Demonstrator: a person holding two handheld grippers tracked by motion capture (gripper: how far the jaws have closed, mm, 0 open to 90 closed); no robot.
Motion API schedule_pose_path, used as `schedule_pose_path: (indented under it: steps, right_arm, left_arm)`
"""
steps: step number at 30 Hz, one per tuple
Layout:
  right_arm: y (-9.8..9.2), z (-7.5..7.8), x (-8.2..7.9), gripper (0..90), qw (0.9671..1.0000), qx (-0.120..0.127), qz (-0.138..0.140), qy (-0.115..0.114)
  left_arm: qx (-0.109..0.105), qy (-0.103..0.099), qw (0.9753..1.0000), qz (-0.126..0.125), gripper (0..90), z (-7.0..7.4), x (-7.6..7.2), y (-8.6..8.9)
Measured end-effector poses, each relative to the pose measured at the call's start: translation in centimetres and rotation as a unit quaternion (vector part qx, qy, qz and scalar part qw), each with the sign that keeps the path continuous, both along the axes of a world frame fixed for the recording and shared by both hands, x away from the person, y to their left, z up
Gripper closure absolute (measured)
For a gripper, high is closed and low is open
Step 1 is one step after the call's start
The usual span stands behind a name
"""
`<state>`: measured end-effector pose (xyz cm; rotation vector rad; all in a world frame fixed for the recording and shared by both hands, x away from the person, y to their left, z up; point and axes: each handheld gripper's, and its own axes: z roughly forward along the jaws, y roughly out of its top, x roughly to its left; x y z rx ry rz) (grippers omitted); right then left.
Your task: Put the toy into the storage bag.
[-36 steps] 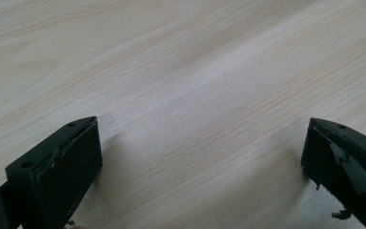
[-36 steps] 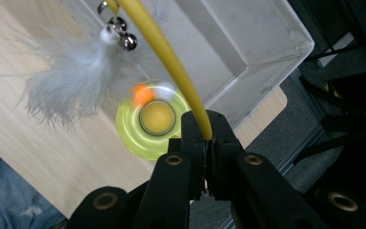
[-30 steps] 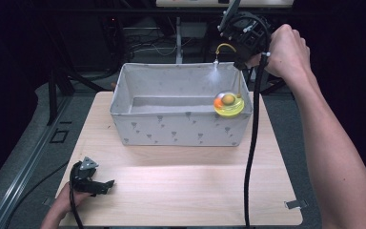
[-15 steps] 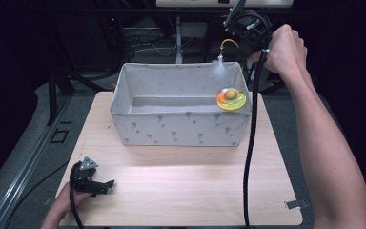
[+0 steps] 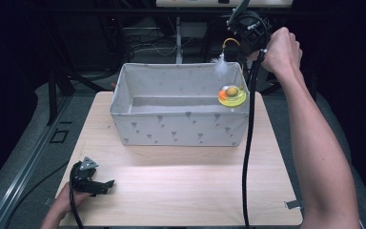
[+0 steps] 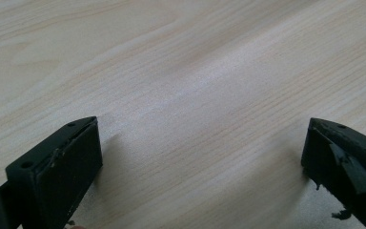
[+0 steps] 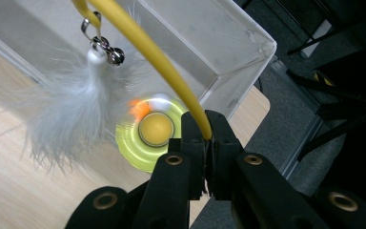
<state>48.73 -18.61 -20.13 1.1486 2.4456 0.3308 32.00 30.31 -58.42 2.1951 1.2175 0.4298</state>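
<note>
Since a second ago our right gripper (image 5: 240, 21) has climbed and drawn back toward the far side, and the yellow toy base (image 5: 232, 96) below it has lifted from low inside the fabric bin (image 5: 178, 130) to about the level of the bin's near right rim. The jaws of that gripper are pressed together on the yellow wand (image 7: 164, 62), which arcs up and away from the jaw tips in the right gripper view; from its far end hangs the white feather (image 7: 71, 112) with a small bell (image 7: 116, 56), and the base sits just beyond the tips, blurred as if swinging or spinning. We judge the main risk to be that the thin, springy wand slips or twists between the pads, since the hold is on a narrow rod with a weight dangling under it. A swing could also knock the base against the bin wall. Our left gripper (image 5: 93, 183) rests on the table (image 6: 186, 71), well apart from the bin, jaws spread wide and holding nothing.
</note>
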Motion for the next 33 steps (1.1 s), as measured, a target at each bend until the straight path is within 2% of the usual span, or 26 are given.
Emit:
schedule_pose_path:
  steps: [6,13,33]
  right_arm:
    - [-0.4,-1.3,1.3,87.9,0.9998,0.015,-0.009,0.001]
    - [-0.6,-2.7,2.3,87.9,0.9997,0.018,-0.015,0.006]
    - [-0.8,-5.7,3.0,87.8,0.9994,0.030,-0.013,0.011]
  left_arm:
    - [0.000,0.003,1.0000,-0.001,0.0,0.0,0.0,0.0]
    - [0.000,0.002,1.0000,-0.002,0.0,0.0,0.0,0.0]
    - [0.000,0.000,1.0000,0.000,0.0,0.0,0.0,0.0]
